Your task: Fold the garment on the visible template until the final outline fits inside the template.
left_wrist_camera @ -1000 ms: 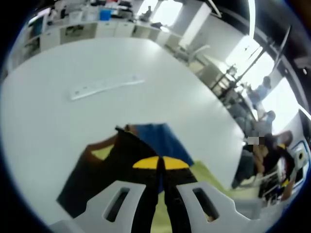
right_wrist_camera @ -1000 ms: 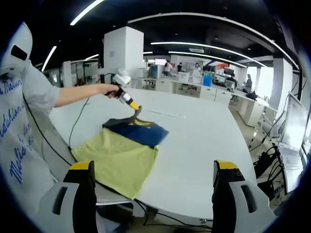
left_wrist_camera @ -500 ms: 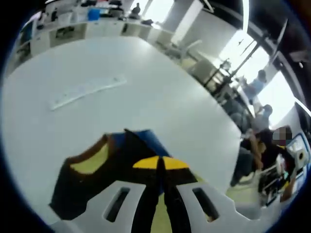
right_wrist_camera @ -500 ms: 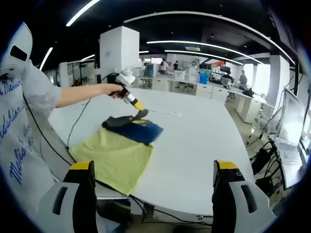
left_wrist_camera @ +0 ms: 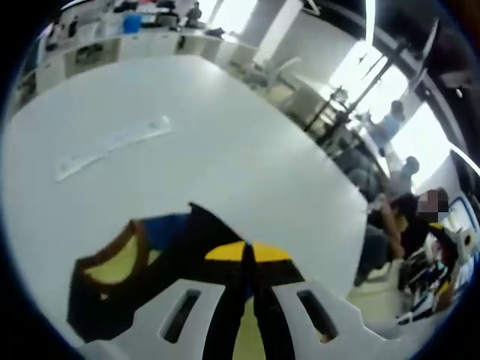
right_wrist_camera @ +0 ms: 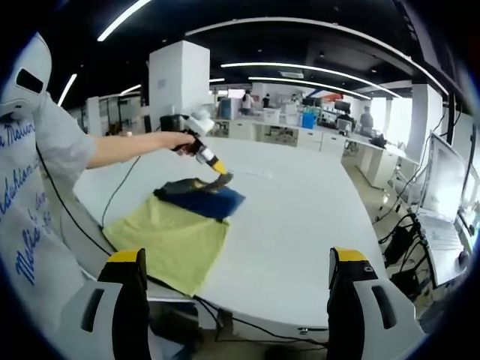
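The left tongs (left_wrist_camera: pixel 248 259) are closed on a dark flap of the garment (left_wrist_camera: pixel 150 277), with the jaws pressed together and cloth between them. In the right gripper view the same tongs (right_wrist_camera: pixel 223 178) are seen held out by a bare arm, lifting the dark edge just above the desk (right_wrist_camera: pixel 300 217). The right tongs (right_wrist_camera: pixel 236 289) are wide open and grip nothing; they hang near the desk's edge, well apart from the garment.

The garment (right_wrist_camera: pixel 196 196) lies on the desk, partly on the yellow-green template (right_wrist_camera: pixel 169 240). It is dark with a blue part and a yellow patch inside a brown neckline (left_wrist_camera: pixel 112 259). Its far part seems to reach past the template's far edge, so the fold is judged as not finished.

For the step to be done well, the held flap should prob. be carried low and flat over the rest, toward the template's middle, w/o dragging the whole garment along. The edge should be laid down square to the template's side before release, so no corner sticks out. The right tongs could be brought in to pin the lower layer if it slips, and to smooth the crease after.

A pale, long flat strip (left_wrist_camera: pixel 112 142) lies further on the desk, apart from the garment; what it is cannot be told.

No container is seen on the desk near the work; shelves or boxes far in the background are too small to judge, incl. their contents.
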The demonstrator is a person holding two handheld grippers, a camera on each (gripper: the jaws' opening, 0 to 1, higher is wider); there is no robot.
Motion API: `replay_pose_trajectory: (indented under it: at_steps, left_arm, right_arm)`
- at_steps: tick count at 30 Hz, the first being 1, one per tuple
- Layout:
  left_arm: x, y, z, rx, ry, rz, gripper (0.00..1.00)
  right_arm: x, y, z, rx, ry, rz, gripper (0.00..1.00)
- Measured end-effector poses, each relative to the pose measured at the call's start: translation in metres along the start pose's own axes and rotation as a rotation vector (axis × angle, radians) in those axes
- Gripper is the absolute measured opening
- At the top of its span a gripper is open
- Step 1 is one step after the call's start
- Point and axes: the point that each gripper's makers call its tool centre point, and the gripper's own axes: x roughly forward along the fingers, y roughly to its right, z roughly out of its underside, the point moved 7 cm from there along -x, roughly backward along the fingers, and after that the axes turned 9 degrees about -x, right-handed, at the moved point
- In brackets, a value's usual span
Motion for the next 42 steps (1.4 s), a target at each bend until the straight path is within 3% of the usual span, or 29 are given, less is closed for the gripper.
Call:
replay_pose_trajectory:
  at_steps: [5,13,20,30,33,38,42]
  left_arm:
    - [0.01,0.002,0.006,0.025,-0.03,-0.025,0.0]
    - [0.017,0.011,0.006,0.005,-0.027,0.043,0.0]
    - [0.016,0.015,0.005,0.027,-0.032,0.043,0.0]
    - [-0.006,0.017,0.018,0.077,-0.018,0.033,0.0]
    - [-0.016,0.016,0.025,0.119,-0.015,0.002,0.0]
    - [-0.034,0.021,0.03,0.175,0.029,0.006,0.0]
    - [-0.041,0.024,0.038,0.206,0.022,0.014,0.02]
  right_arm:
    - [-0.005,0.002,0.003,0.003,-0.01,0.011,1.0]
    - [-0.007,0.003,0.007,0.012,-0.017,0.019,1.0]
    - [-0.007,0.004,0.008,0.018,-0.016,0.022,1.0]
    - [-0.001,-0.002,0.004,0.007,-0.006,-0.005,1.0]
    - [0.001,-0.005,0.001,-0.001,0.001,-0.016,1.0]
    - [0.008,-0.012,-0.005,-0.019,0.016,-0.041,1.0]
    - [0.011,-0.018,-0.009,-0.029,0.026,-0.058,1.0]
